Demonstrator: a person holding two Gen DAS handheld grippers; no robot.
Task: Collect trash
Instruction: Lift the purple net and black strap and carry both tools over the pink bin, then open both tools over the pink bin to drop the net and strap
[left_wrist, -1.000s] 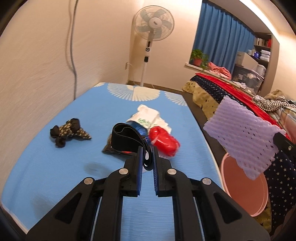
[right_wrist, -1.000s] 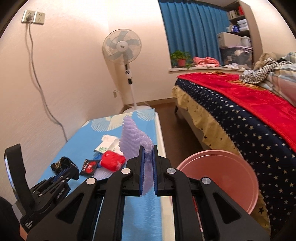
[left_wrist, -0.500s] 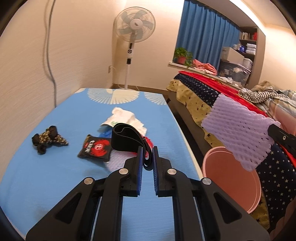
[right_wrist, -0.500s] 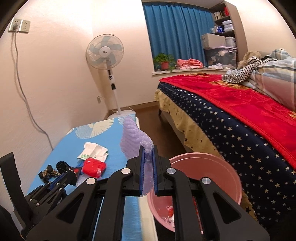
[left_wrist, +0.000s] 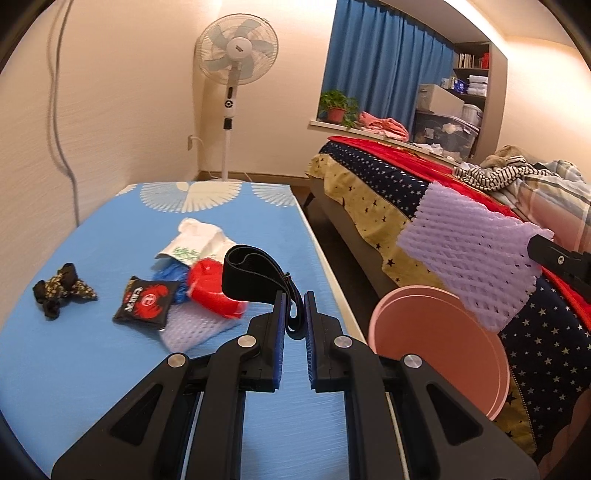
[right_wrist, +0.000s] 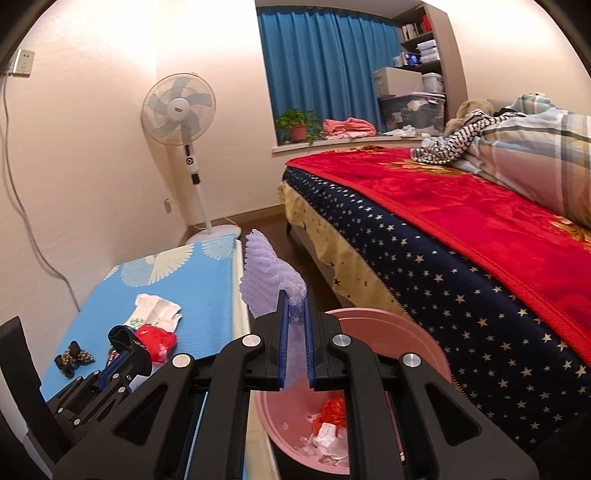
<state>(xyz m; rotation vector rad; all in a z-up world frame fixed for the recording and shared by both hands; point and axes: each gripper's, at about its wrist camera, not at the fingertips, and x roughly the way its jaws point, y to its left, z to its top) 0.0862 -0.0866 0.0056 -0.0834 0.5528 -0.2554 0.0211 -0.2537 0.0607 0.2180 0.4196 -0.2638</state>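
Right gripper pinching foam net over bin; left gripper pinching strap. Risk: net drifting past rim.

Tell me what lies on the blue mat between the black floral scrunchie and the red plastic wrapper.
In the left wrist view, a black snack packet with a red crab print lies between the scrunchie and the red wrapper on the mat.
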